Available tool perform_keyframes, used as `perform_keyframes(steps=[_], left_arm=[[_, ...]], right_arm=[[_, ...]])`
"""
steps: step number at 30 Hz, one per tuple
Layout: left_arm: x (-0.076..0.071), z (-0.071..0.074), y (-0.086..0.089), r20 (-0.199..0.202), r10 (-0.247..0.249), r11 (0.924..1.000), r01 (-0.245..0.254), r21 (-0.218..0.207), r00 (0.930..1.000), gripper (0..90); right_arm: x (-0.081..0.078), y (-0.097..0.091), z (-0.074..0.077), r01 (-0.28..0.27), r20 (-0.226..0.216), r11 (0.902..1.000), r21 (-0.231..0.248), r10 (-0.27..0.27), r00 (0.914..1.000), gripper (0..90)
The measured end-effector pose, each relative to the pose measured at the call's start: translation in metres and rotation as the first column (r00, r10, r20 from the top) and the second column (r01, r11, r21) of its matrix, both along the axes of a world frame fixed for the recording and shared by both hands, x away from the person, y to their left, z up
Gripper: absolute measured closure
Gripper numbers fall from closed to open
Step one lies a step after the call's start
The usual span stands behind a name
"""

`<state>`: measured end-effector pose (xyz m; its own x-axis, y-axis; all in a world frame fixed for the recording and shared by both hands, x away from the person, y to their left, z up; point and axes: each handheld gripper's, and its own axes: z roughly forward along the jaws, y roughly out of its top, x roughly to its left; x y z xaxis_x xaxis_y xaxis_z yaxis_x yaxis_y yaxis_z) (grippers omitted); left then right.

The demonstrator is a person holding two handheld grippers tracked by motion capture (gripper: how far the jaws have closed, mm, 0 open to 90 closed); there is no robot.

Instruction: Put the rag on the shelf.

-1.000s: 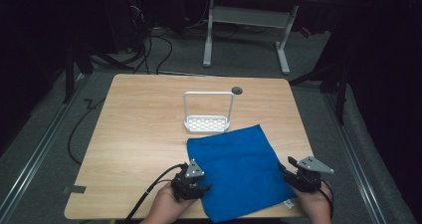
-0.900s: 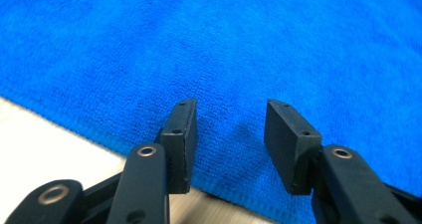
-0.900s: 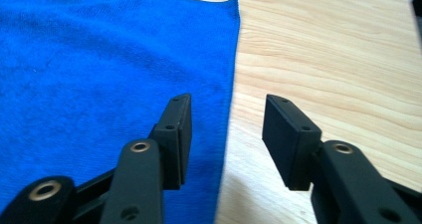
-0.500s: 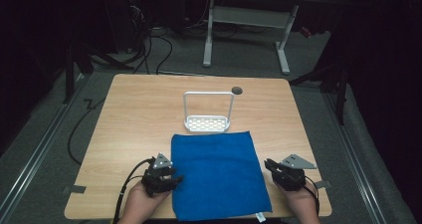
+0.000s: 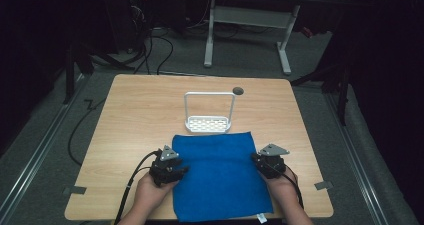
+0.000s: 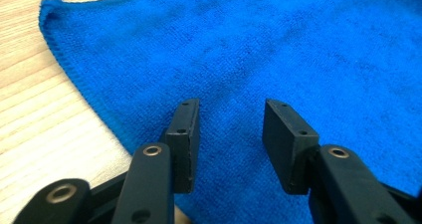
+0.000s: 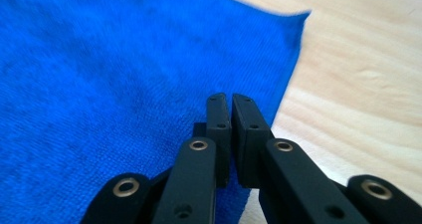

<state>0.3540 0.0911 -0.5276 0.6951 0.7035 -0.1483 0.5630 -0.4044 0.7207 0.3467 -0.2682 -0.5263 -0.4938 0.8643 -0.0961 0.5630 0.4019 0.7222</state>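
Cloth (image 5: pixel 220 175), blue and napped like a microfibre towel, lies spread flat on the near half of the wooden surface (image 5: pixel 135 110), its near edge reaching that surface's front edge. Just beyond the cloth's far edge stands a white wire rack (image 5: pixel 209 116) with a perforated base, and farther beyond that a small dark grommet hole (image 5: pixel 238 90). At the cloth's left edge sits the left gripper (image 6: pixel 230 139), its jaws parted to a moderate gap over the fabric with nothing between them. At the cloth's right edge sits the right gripper (image 7: pixel 231 134), jaws nearly closed; whether they pinch the hem I cannot tell. I judge the cloth light, limp and grippy rather than slick: it would sag and fold when lifted, so a pinch at a corner or hemmed edge looks the surest hold.
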Motion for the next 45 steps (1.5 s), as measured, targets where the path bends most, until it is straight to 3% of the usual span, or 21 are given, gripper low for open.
perform_keyframes(steps=[8, 16, 20, 24, 26, 29, 33, 37, 39, 41, 45], left_arm=[[-0.007, 0.0, 0.012, 0.039, -0.004, 0.9991, 0.002, 0.043, 0.9992, 59.8], [-0.025, 0.001, 0.029, -0.029, -0.02, 0.9998, 0.019, -0.009, 0.9994, 59.6], [-0.027, 0.002, 0.028, -0.027, -0.023, 0.9997, 0.023, 0.006, 0.9994, 59.5], [-0.025, 0.002, 0.029, -0.044, -0.02, 0.9998, 0.02, -0.009, 0.9988, 58.9], [-0.025, 0.004, 0.03, -0.031, -0.017, 0.9996, 0.016, -0.024, 0.9994, 58.6], [-0.023, 0.009, 0.036, 0.006, 0.013, 0.9977, -0.012, -0.066, 0.9999, 58.4], [-0.016, 0.013, 0.049, 0.067, 0.099, 0.9889, -0.091, -0.118, 0.9928, 56.3], [-0.007, 0.01, 0.055, 0.078, 0.151, 0.9839, -0.142, -0.109, 0.9854, 54.3], [0.005, 0.008, 0.057, 0.068, 0.193, 0.9749, -0.184, -0.125, 0.9787, 52.8], [0.009, 0.007, 0.056, 0.069, 0.207, 0.9724, -0.198, -0.124, 0.9758, 52.7], [0.025, 0.003, 0.049, 0.081, 0.22, 0.9735, -0.213, -0.083, 0.9722, 52.7]], right_arm=[[-0.013, 0.006, -0.001, -0.041, -0.014, 0.9991, 0.008, 0.041, 0.9991, 87.3], [-0.038, 0.011, 0.0, -0.106, -0.035, 0.994, 0.025, 0.107, 0.9937, 86.8], [-0.04, 0.011, 0.001, -0.115, -0.036, 0.9932, 0.021, 0.116, 0.9927, 86.7], [-0.038, 0.011, 0.001, -0.114, -0.038, 0.9932, 0.022, 0.115, 0.9926, 86.6], [-0.038, 0.011, 0.001, -0.12, -0.036, 0.9926, 0.019, 0.121, 0.992, 86.3], [-0.038, 0.009, 0.004, -0.12, -0.01, 0.9922, 0.033, 0.121, 0.9926, 84.7], [-0.036, 0.0, 0.01, -0.09, 0.025, 0.9939, 0.064, 0.088, 0.9958, 84.4], [-0.035, -0.001, 0.009, -0.09, 0.027, 0.9941, 0.061, 0.088, 0.9957, 84.3], [-0.035, -0.001, 0.01, -0.097, 0.034, 0.9936, 0.058, 0.095, 0.9949, 84.2], [-0.035, -0.001, 0.011, -0.096, 0.033, 0.9935, 0.061, 0.095, 0.995, 84.2], [-0.035, -0.002, 0.011, -0.102, 0.039, 0.9931, 0.058, 0.1, 0.9943, 84.0]])
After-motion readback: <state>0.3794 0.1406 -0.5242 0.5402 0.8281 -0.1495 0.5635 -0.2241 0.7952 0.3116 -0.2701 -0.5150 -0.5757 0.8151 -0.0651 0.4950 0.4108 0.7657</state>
